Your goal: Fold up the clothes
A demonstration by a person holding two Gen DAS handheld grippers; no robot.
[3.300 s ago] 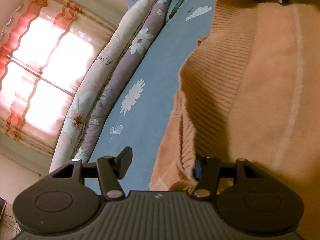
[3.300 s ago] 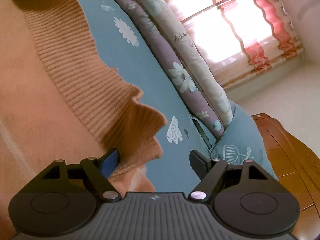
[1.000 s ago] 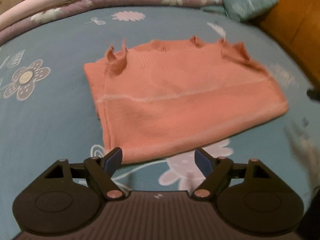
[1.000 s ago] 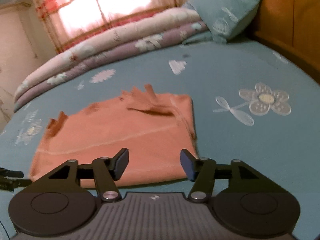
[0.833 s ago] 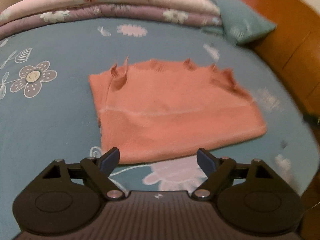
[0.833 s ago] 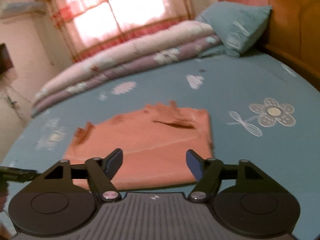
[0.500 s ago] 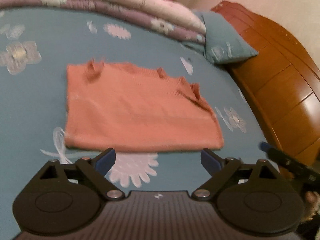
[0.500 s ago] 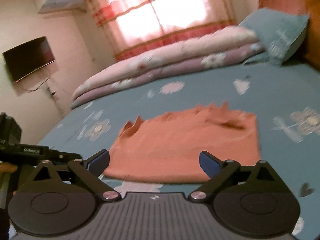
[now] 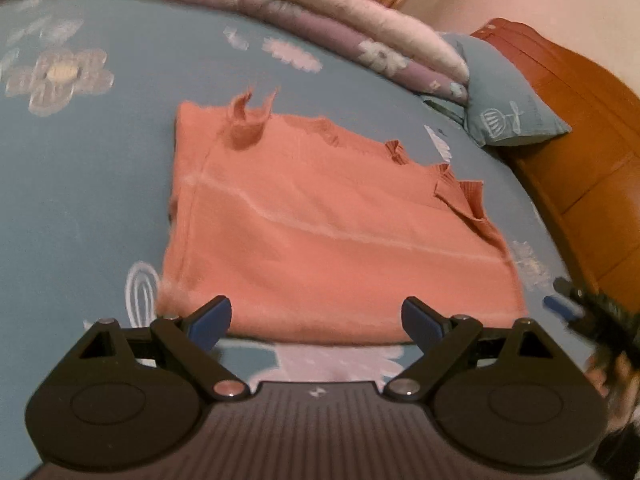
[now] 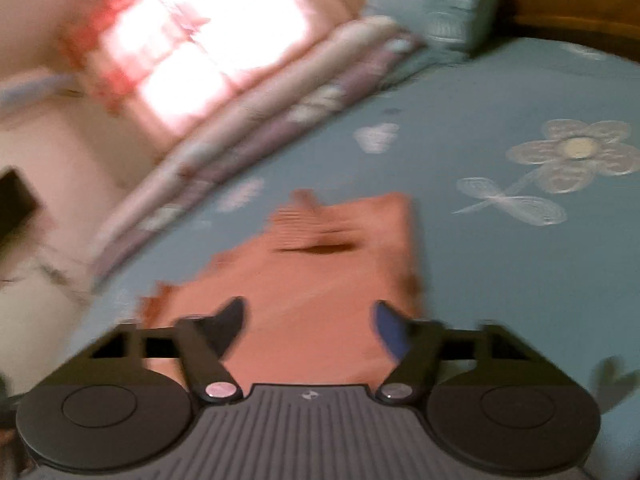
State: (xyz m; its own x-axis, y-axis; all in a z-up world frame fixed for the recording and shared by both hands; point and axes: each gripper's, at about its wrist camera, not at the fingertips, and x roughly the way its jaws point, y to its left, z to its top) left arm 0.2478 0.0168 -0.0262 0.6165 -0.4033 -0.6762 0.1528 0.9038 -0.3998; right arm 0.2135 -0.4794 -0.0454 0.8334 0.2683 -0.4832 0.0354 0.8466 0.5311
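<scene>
Orange sweater (image 9: 328,236): folded, flat on the blue bed (image 9: 88,200).
Left tool (image 9: 316,316): wide, empty.
Right tool (image 10: 308,320): partly closing, empty.
Risk: gripping one layer would undo the fold.

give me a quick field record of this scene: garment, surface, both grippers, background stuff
garment: orange knit sweater, folded to a rough rectangle, ribbed edge on the far side
surface: blue floral bedsheet, sweater lies flat on it
left gripper: open, nothing between its jaws, at the sweater's near edge
right gripper: jaws have just been closing, apart, nothing gripped, over the sweater
background: rolled floral quilt, blue pillow, wooden headboard
image quality: right wrist view blurred
</scene>
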